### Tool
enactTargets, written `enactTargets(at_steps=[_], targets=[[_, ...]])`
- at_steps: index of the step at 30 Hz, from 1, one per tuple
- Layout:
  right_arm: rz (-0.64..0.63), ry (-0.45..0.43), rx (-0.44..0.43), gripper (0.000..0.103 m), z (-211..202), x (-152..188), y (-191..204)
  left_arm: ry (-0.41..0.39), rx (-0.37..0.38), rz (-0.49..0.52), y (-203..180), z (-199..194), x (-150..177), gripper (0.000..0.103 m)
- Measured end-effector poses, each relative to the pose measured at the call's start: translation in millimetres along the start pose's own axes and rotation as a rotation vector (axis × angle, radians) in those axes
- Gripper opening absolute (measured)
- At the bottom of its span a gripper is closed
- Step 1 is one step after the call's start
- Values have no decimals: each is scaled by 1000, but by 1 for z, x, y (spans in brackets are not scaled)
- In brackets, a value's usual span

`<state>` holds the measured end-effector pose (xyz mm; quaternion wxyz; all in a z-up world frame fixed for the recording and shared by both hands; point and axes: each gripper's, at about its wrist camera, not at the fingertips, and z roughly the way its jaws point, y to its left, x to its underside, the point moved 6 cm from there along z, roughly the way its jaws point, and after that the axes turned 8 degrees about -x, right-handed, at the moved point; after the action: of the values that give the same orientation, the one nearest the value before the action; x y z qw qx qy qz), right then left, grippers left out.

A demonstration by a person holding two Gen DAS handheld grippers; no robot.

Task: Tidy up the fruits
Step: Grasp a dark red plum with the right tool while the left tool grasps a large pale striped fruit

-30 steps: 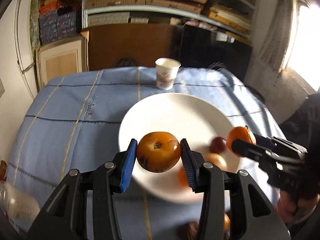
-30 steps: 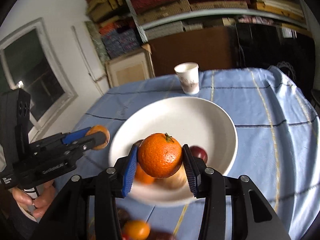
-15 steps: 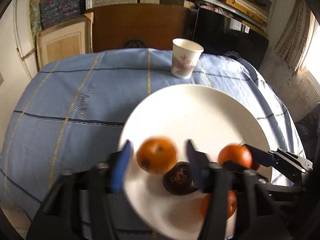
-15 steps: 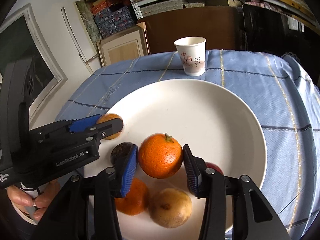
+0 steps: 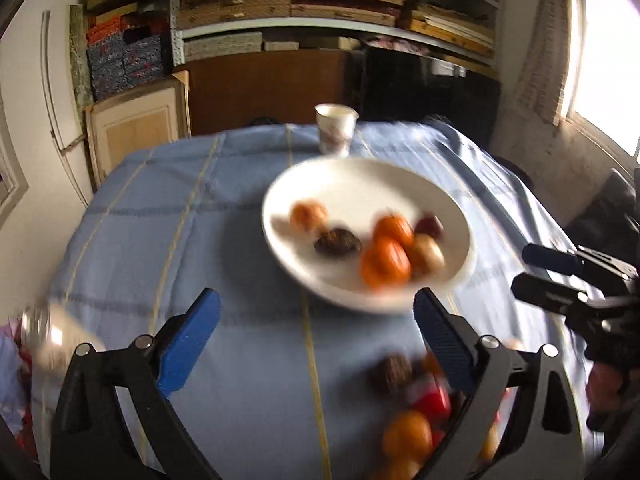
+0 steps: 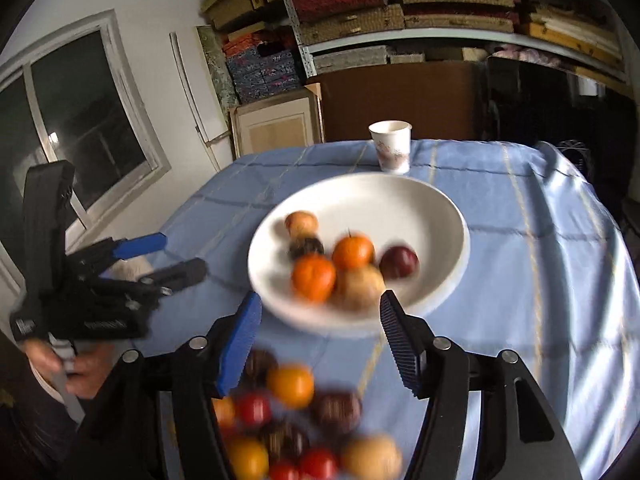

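Both the left gripper (image 5: 316, 336) and right gripper (image 6: 320, 336) are spread and empty. Six fruits sit in the white bowl (image 6: 440, 208); loose fruits (image 6: 292, 424) lie nearer than the bowl. Risk: crowded round fruits may roll when one is pinched.

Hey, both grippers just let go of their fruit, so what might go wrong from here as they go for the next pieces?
1. The loose fruit pile lies crowded under the open right gripper; closing on one piece may nudge neighbours into rolling over the tablecloth.
2. The six fruits in the white plate cluster toward its near rim; another round piece dropped there may roll out.
3. The open left gripper works close beside the right, so they may collide.
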<state>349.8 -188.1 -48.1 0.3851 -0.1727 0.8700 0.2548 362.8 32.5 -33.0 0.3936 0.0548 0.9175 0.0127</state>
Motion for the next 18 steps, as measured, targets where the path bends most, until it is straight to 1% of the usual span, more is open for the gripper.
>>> enactTargets(at_steps=[2,4,6,7,10,11,13,14,17,18], targets=[[-3,2,-12,62,-19,24,9,9,37,25,-4,-19,27,95],[-31,5,-8,62,-37,52,22,-9,65,31,-8,-39,50,95],[-70,17,11,62,-48,78,35,-30,83,33,-11,-52,66,95],[-77,21,15,62,-51,88,40,-41,85,34,-11,-59,77,95],[-71,41,19,62,-54,118,49,-43,61,41,-15,-63,96,95],[-61,51,31,62,-51,125,50,-42,56,47,-18,-62,103,95],[-38,69,13,62,-48,134,53,-31,52,61,-22,-58,113,95],[-32,79,3,62,-46,135,53,-17,34,70,-23,-53,118,95],[-43,93,2,62,-43,138,60,-7,-9,78,-21,-49,121,95],[-52,103,12,62,-41,140,62,-7,-3,68,-19,-49,121,95]])
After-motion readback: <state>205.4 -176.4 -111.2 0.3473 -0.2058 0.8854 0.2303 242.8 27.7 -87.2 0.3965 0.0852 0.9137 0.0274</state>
